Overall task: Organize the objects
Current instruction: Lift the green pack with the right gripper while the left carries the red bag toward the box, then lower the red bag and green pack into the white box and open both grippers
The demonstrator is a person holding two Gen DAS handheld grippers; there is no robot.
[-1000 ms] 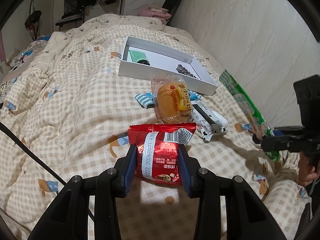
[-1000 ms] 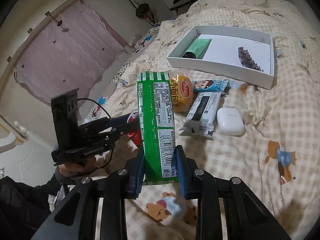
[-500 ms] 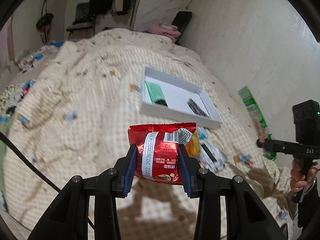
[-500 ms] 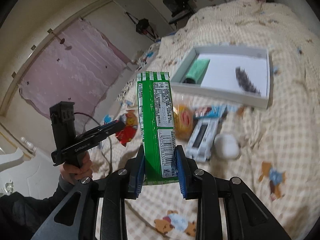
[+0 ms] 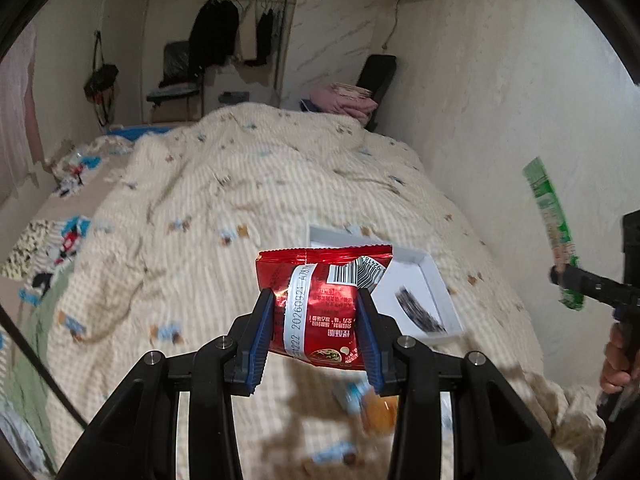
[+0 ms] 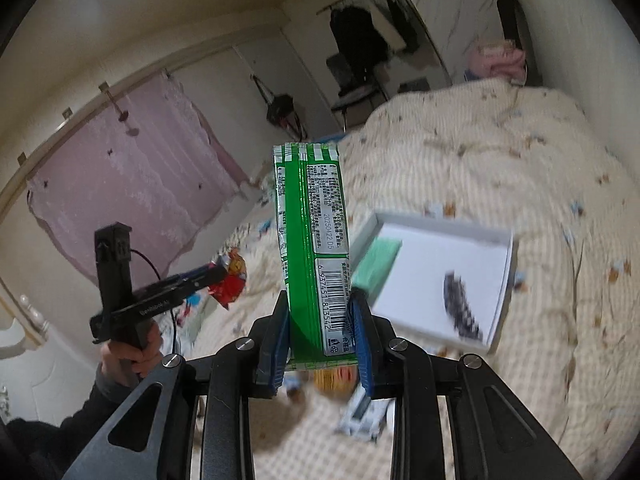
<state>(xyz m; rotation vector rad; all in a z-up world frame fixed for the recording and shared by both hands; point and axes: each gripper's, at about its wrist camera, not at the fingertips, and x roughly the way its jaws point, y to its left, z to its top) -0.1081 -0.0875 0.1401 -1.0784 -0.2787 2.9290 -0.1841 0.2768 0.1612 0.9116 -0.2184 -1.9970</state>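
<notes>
Two hand-held grippers hung above a bed (image 5: 248, 184) covered in a checked quilt, each carrying a snack toward a shallow white box (image 6: 448, 268) lying on the covers. The box sat ahead of and below both tools; in the right wrist view it lay just to the right of the claw, its long side running across the picture, and in the left wrist view it showed just behind and to the right of the red packet. Judged from that, the right hand looked the nearer of the two to the box. The left gripper (image 5: 316, 334) was pinching a red packet (image 5: 320, 300) by its lower half, the blue pads pressed on both sides with the barcode end up. The right gripper (image 6: 320, 336) was closed nearly all the way on the bottom end of a long green packet (image 6: 312, 248), which stood upright with its long axis pointing away from the claw. Inside the box lay a green tube (image 6: 376, 264) and a dark comb-like item (image 6: 460, 304), blurred. More wrapped snacks (image 6: 360, 412) lay loose on the quilt below the grippers.
</notes>
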